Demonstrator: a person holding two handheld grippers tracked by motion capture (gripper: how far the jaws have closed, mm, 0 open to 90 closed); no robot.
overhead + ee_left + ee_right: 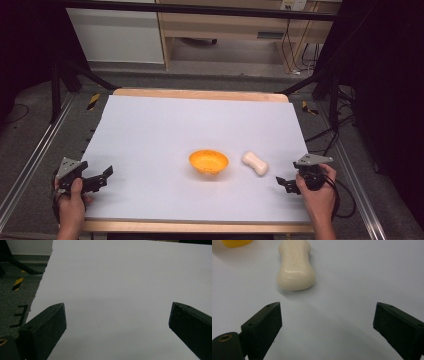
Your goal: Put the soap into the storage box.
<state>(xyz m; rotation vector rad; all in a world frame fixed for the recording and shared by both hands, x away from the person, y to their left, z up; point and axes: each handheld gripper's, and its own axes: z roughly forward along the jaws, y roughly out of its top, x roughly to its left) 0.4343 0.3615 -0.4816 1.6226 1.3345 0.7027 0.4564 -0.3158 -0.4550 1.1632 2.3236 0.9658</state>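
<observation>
White sheet [165, 130] covers the desk [200, 94]. Wooden cabinet [225, 25] stands behind. Black-yellow tape marks [93, 101] lie on grey floor [30, 130].

A cream waisted soap bar [255, 164], an orange plastic bowl [209, 161], a white-covered bench [165, 130], yellow-black striped tape [93, 101] beside it.

Soap bar [295, 268] beyond parted tongs [327, 320]

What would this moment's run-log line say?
left gripper: open, empty | right gripper: open, facing soap bar | orange bowl: empty, beside soap bar
</observation>
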